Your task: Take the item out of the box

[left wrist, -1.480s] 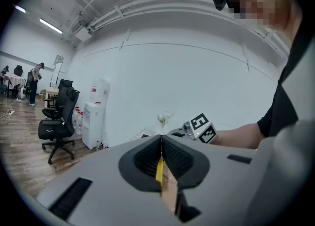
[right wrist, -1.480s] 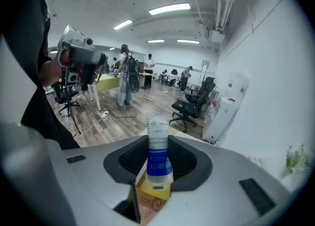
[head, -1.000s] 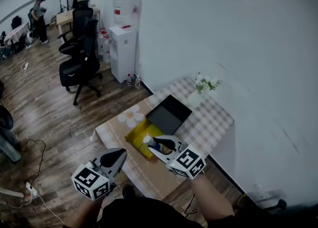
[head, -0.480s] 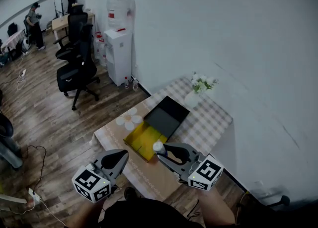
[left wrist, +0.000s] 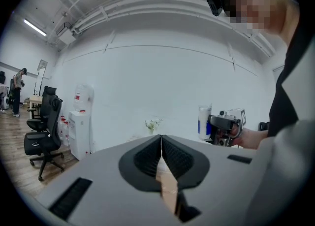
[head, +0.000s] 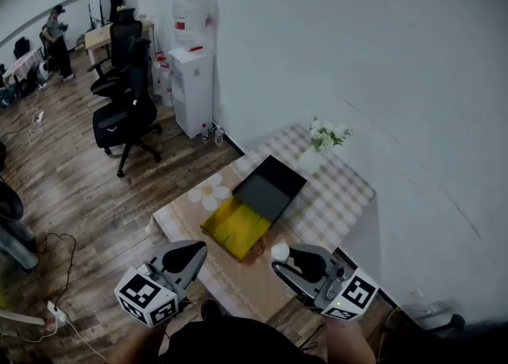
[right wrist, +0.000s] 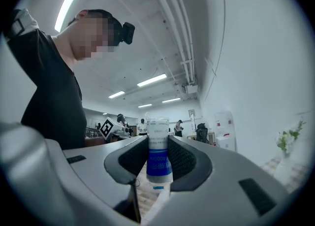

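Inside my right claw (right wrist: 158, 147), gripped both sides at the label, stands the white plastic bottle w/ blue band (right wrist: 158, 157), upright so it shouldn't tip. It's already clear of the open yellow cardboard box (head: 232, 230), just right of it, over the tan worktop (head: 238, 279). Black lid (head: 270, 183) lies flipped back for access. Left claw (left wrist: 161, 152) is closed on nothing, parked low, out of the way.

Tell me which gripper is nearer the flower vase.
Right. Right gripper, holding the bottle, is nearside of the flower vase; left gripper is also nearside but well leftward.
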